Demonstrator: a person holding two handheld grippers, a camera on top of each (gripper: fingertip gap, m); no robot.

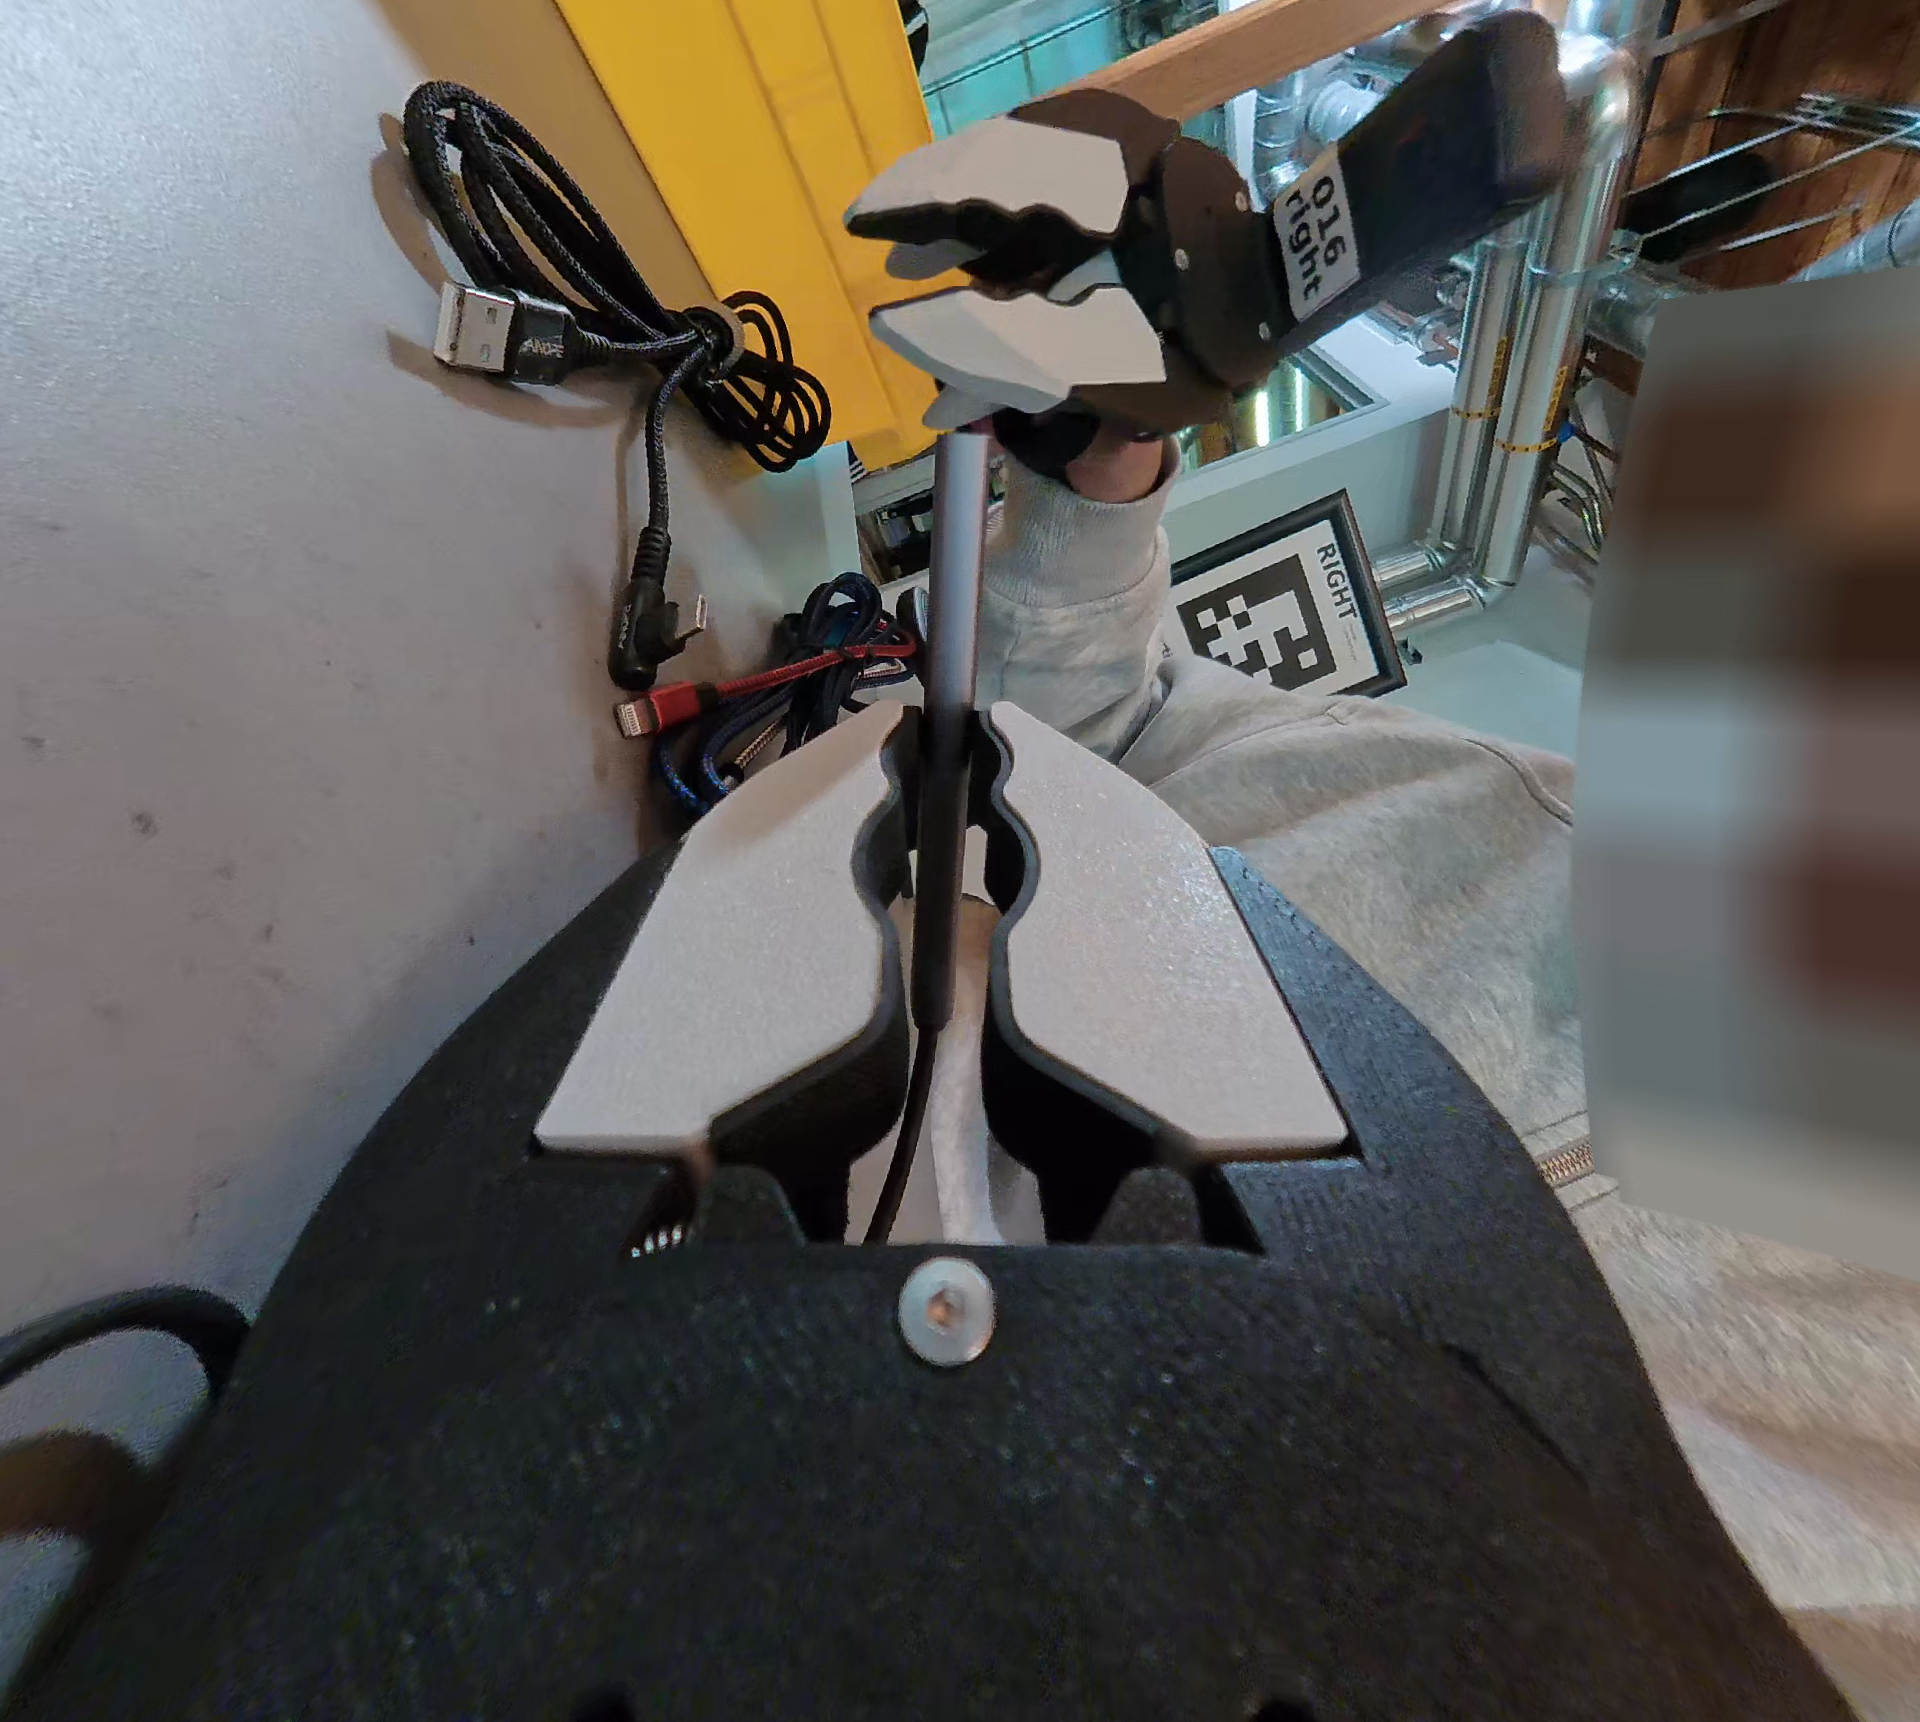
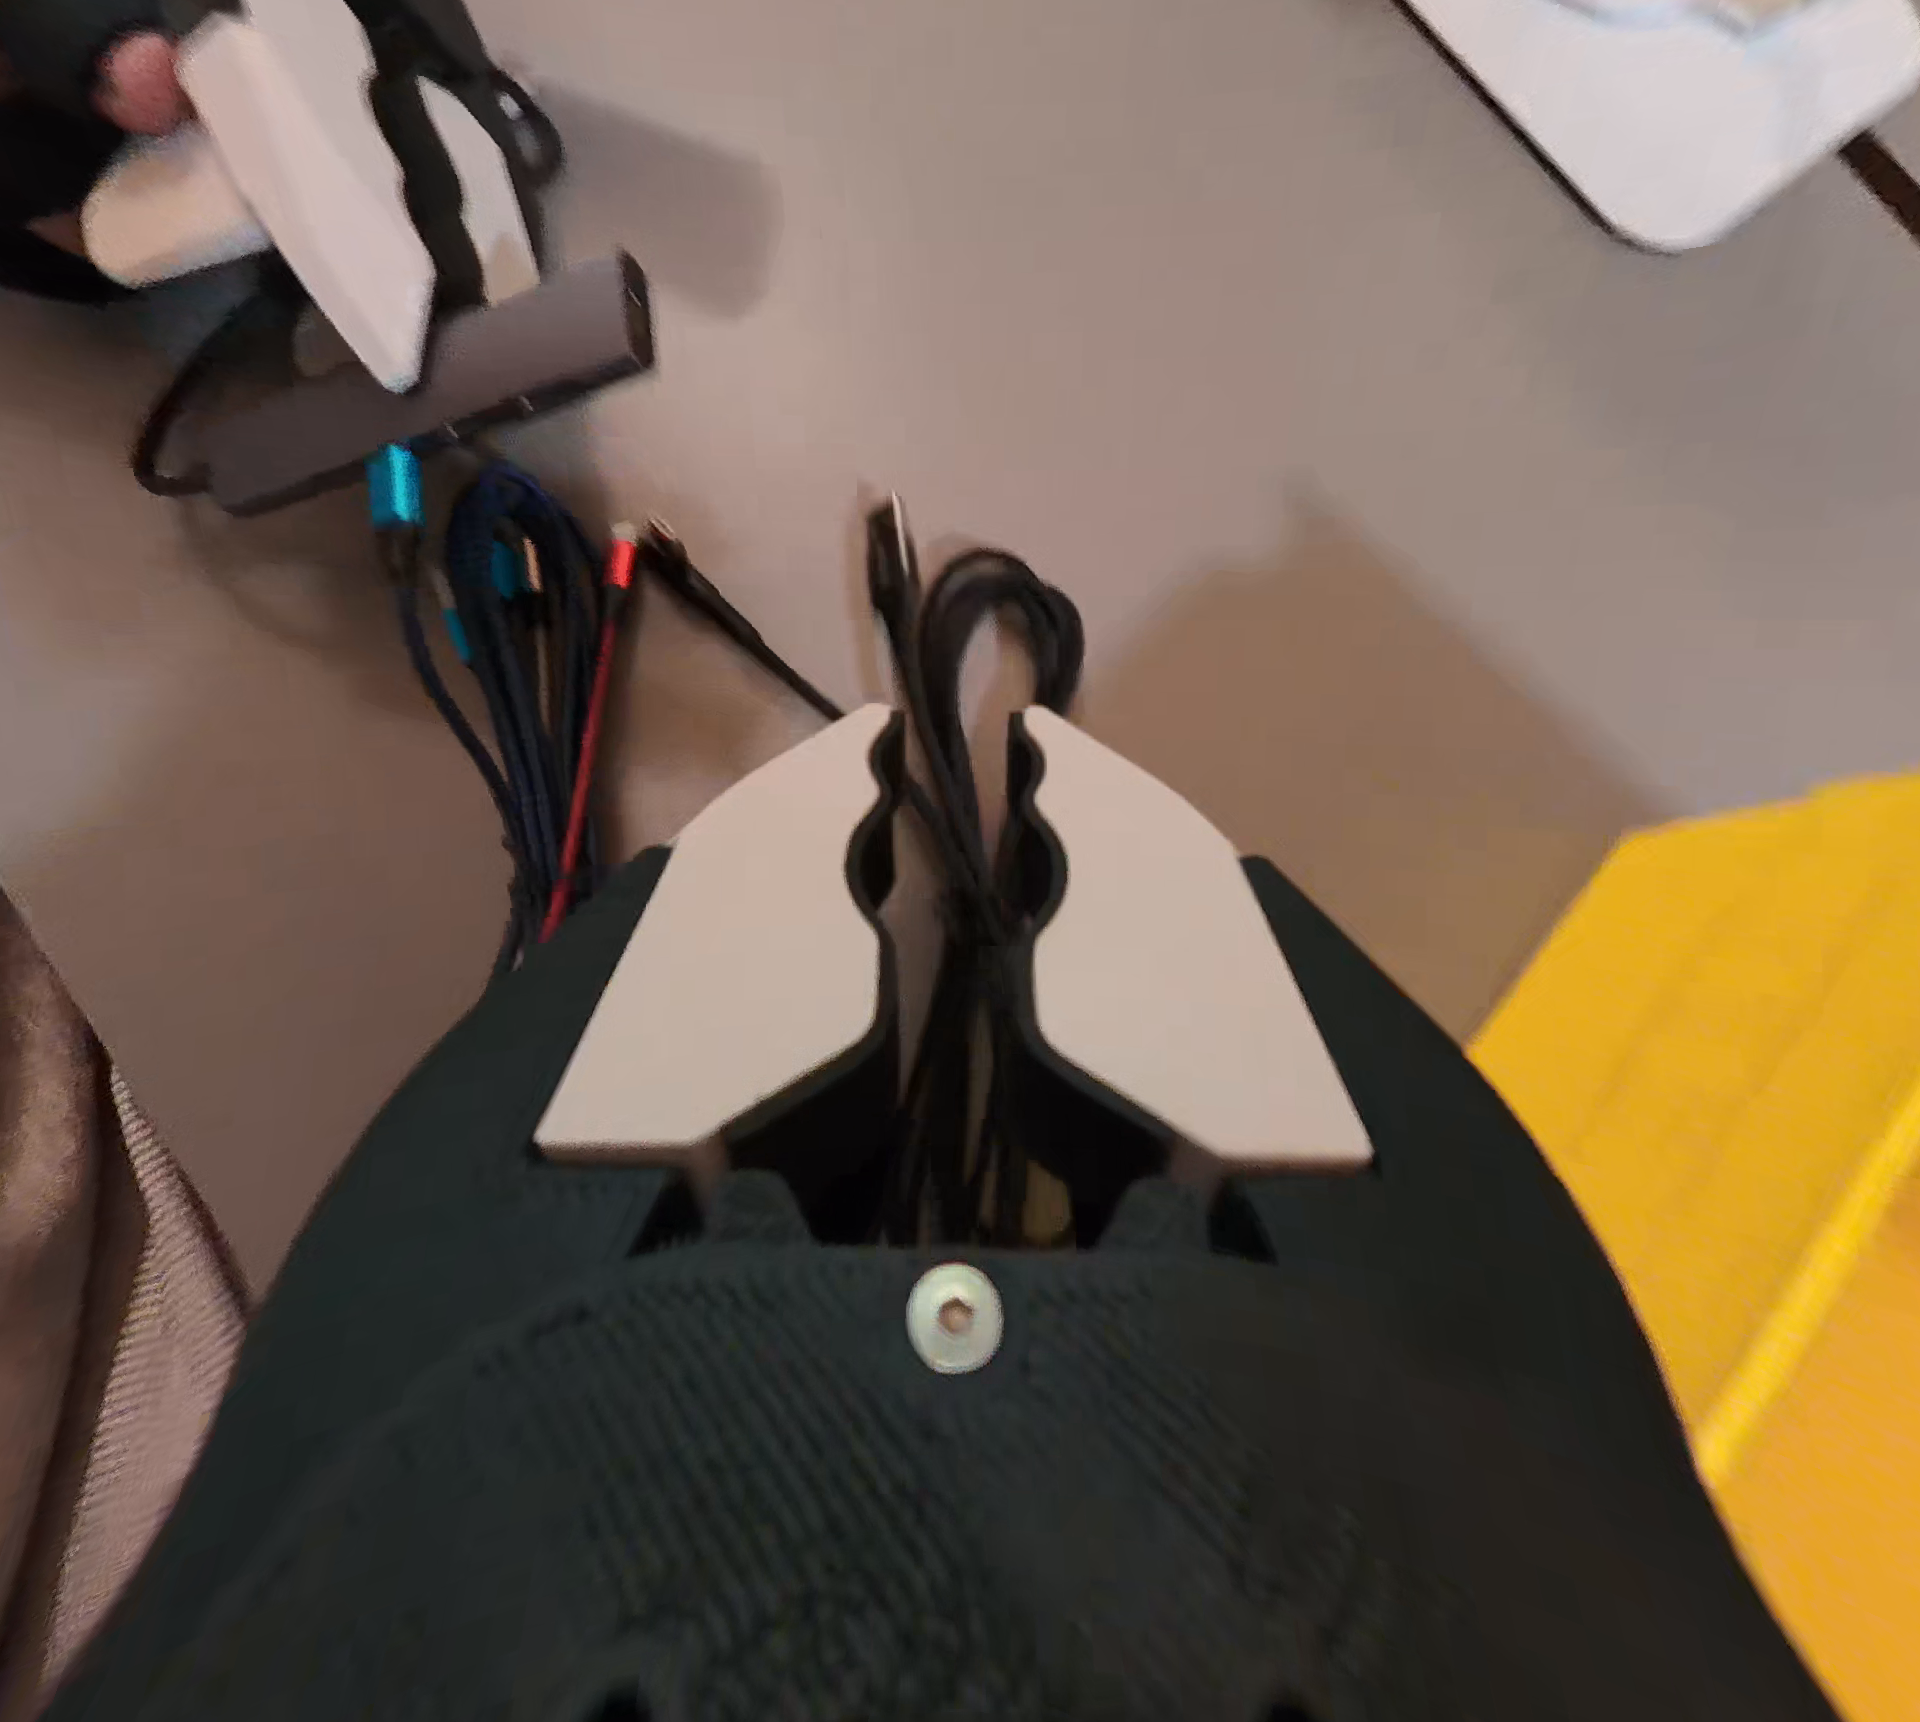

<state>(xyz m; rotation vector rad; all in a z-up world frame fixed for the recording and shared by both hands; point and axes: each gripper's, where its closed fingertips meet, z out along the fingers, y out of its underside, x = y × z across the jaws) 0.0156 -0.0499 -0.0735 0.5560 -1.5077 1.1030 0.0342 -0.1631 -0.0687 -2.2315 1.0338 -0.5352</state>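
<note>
Grey hub (image 2: 457, 384), a slim bar with a thin black lead, sits clamped edge-on between my left gripper (image 1: 943, 722)'s closed-down jaws, held above the table (image 2: 1143, 270); a blue-plugged cable (image 2: 395, 493) hangs from one of its ports. My right gripper (image 2: 956, 722) hovers over the table's near side by the yellow bin (image 2: 1704, 1101), jaws parted a little and holding nothing; the coiled black cable (image 2: 987, 633) merely shows through the gap, lying on the table below. From the left wrist view, that right gripper (image 1: 914, 275) floats above the hub's far end (image 1: 961, 509), fingers slightly apart, a gloved hand and grey sleeve (image 1: 1070, 592) behind it. I count three cable bundles on the table: one black braided coil with a silver plug (image 1: 582, 290) beside the bin, one dark-blue bundle (image 2: 520, 612), and one red-tipped lead (image 2: 597, 706) alongside it. A white tray (image 2: 1621, 93) carrying a clear glass vessel occupies the far right corner. My left gripper tilts downward, its hand blurred.
</note>
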